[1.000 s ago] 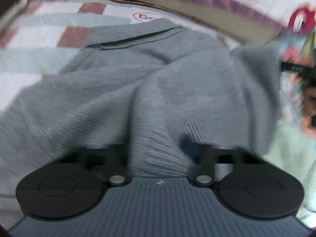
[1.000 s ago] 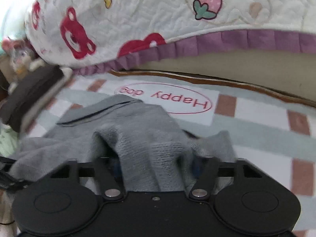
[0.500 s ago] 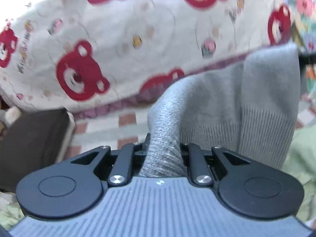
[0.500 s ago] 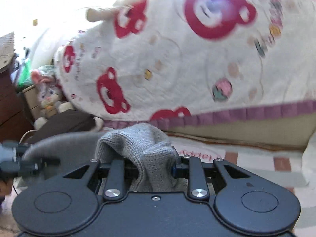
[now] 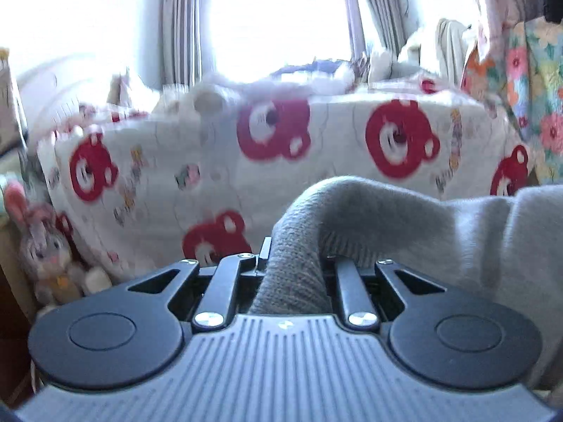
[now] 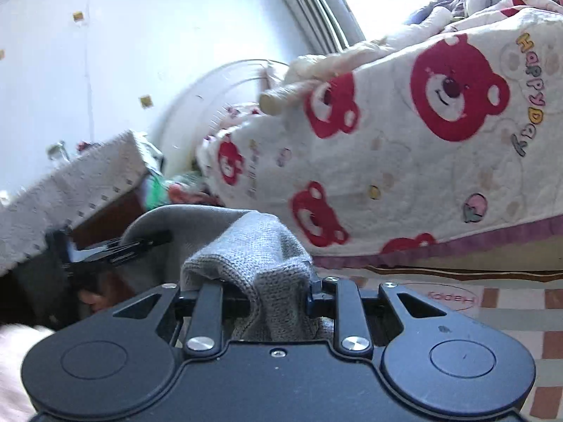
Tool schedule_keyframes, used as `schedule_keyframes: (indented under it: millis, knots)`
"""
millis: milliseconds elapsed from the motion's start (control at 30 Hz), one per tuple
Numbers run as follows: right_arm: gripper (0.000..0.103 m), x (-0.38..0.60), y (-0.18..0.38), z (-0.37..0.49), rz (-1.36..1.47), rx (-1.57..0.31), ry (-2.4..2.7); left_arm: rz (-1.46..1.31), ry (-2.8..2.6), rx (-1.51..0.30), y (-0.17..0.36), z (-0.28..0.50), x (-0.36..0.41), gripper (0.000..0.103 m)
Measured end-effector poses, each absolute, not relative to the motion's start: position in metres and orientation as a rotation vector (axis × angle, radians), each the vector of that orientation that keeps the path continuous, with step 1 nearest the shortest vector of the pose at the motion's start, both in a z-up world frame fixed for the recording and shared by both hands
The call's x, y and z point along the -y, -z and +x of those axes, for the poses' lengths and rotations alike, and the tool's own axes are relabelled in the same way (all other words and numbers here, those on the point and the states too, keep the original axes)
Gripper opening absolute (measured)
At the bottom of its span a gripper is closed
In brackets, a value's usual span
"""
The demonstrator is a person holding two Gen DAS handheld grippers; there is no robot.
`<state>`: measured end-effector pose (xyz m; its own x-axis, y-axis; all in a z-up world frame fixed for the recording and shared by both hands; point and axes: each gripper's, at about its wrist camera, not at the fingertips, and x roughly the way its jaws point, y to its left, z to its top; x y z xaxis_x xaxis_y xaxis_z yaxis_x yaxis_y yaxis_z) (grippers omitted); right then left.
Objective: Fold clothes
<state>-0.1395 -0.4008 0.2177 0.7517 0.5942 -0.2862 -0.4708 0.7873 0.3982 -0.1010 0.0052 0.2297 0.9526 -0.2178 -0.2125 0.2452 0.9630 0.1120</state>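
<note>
In the left wrist view the left gripper (image 5: pixel 293 274) is clamped narrow on a bunched edge of the grey knit sweater (image 5: pixel 440 225), which is held up in the air and trails off to the right, so by my reading no fold is made yet (lift-and-spread stage only). In the right wrist view the right gripper (image 6: pixel 278 302) pinches another bunch of the sweater (image 6: pixel 253 246), the left gripper (image 6: pixel 116 249) showing at far left; the bear-print quilt (image 6: pixel 422 161) hangs close at far right, and the checked mat (image 6: pixel 510 316) below offers open room to lay it.

Daylight from the window (image 5: pixel 278 21) blows out white; the bear-print quilt (image 5: pixel 316 147) smears with motion blur, fisheye-bent edges.
</note>
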Motion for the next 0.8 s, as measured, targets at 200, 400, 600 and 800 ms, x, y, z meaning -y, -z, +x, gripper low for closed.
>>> schedule_keyframes:
  millis: [200,400,600,800]
  knots:
    - [0.029,0.408,-0.181,-0.1,0.27,-0.517,-0.508,0.18,0.202,-0.358,-0.141,-0.022,0.03,0.011]
    - [0.028,0.399,-0.128,0.009,0.084,-0.567,-0.348,0.066,0.12,-0.453,-0.106,0.113,0.052,0.012]
    - [0.054,0.409,-0.08,0.126,-0.015,-0.634,-0.129,0.035,0.187,-0.69,-0.035,0.178,0.075,0.044]
    - [0.055,0.44,-0.013,0.103,0.154,-0.723,-0.1,0.105,0.327,-0.827,0.075,0.113,0.094,0.046]
